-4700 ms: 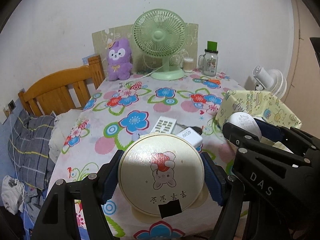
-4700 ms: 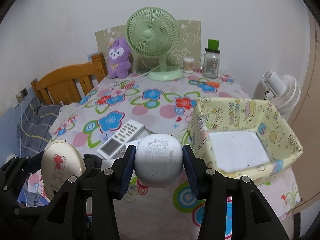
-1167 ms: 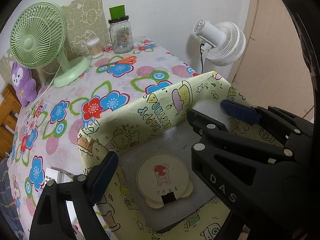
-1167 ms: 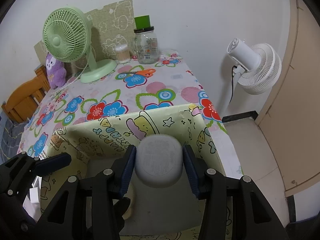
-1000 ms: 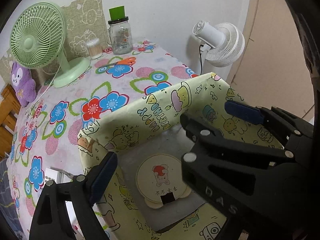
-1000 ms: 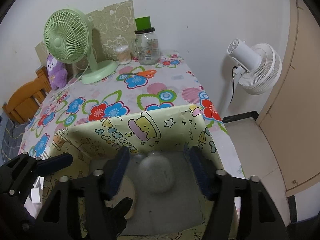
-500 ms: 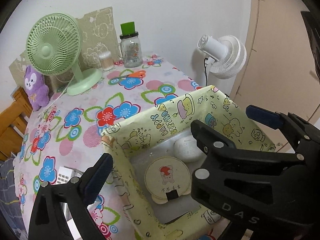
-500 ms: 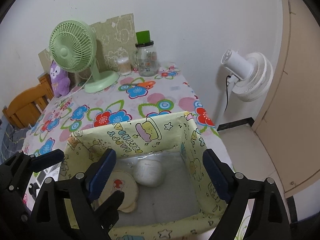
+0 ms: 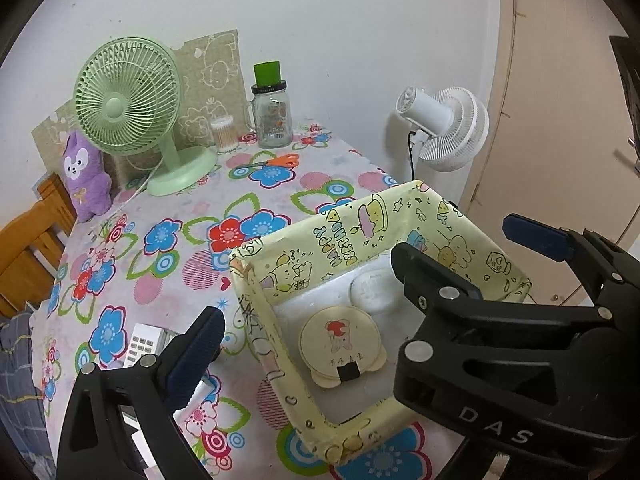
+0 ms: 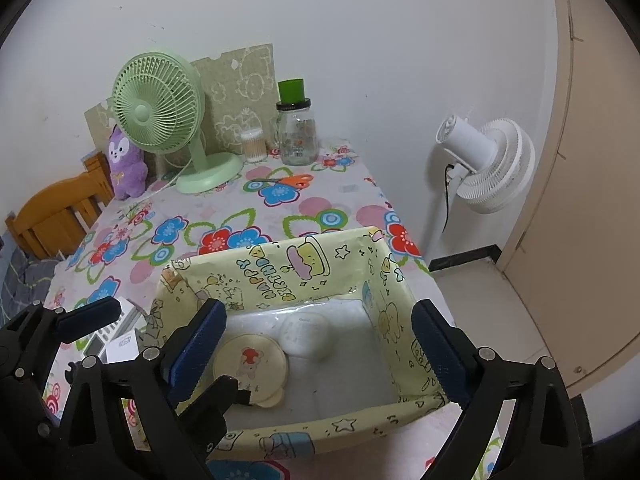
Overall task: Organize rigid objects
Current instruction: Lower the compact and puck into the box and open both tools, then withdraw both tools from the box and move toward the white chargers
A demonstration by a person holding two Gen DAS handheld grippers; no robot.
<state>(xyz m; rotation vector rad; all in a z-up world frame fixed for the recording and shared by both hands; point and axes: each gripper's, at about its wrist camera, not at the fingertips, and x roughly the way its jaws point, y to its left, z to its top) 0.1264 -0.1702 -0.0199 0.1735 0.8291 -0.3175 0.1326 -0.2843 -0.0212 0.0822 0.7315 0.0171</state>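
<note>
Inside the pale yellow cartoon-print box (image 10: 304,276), the round cream disc with a bear picture (image 10: 250,364) lies left, just beside the white rounded case (image 10: 306,336). Above it, the left gripper (image 9: 376,280) stands wide apart and empty; the right gripper (image 10: 320,344), jaws just opening, is empty too.

We see a table (image 9: 168,216) covered by a smooth, faintly glossy flowered sheet, plastic by its sheen. The yellow box (image 10: 280,276) looks like card wrapped in printed paper, its floor under a shiny clear film. Inside, the round disc (image 10: 250,364) seems matt cream plastic, and the white case (image 10: 306,338) smooth satin plastic. The green fan (image 9: 128,100) is matt plastic, the jar (image 9: 272,120) clear glass, the purple toy (image 9: 86,178) soft plush, the chair (image 10: 60,208) varnished wood.
</note>
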